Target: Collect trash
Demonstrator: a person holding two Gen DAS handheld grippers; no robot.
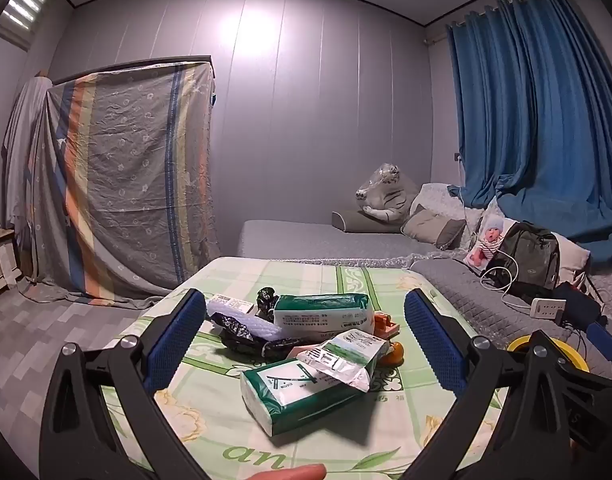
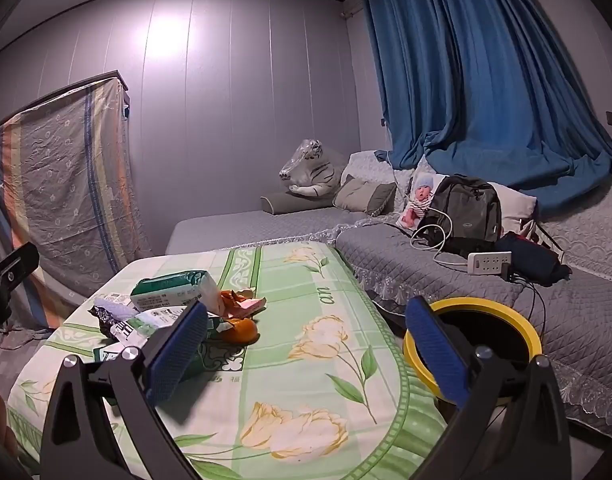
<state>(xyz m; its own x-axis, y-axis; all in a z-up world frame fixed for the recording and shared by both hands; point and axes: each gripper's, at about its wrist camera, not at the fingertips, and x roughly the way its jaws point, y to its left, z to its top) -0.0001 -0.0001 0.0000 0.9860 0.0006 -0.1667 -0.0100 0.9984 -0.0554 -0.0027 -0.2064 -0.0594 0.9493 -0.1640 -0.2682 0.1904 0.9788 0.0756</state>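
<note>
A pile of trash lies on the green floral tablecloth [image 1: 346,440]: two green-and-white tissue packs [image 1: 301,394] [image 1: 322,312], a crumpled white wrapper [image 1: 346,356], black foil wrappers [image 1: 245,336], a white box [image 1: 229,304] and orange peel [image 1: 394,350]. My left gripper [image 1: 306,344] is open, above and just short of the pile. My right gripper [image 2: 306,344] is open over the table [image 2: 306,400], to the right of the pile [image 2: 173,304]. A bin with a yellow rim [image 2: 472,346] stands off the table's right edge, behind my right finger.
A grey sofa [image 2: 426,264] runs along the right with a backpack [image 2: 466,208], a power strip [image 2: 490,258], cables, cushions and a plush tiger [image 2: 310,172]. A blue curtain hangs behind. A striped sheet [image 1: 125,180] covers furniture at left.
</note>
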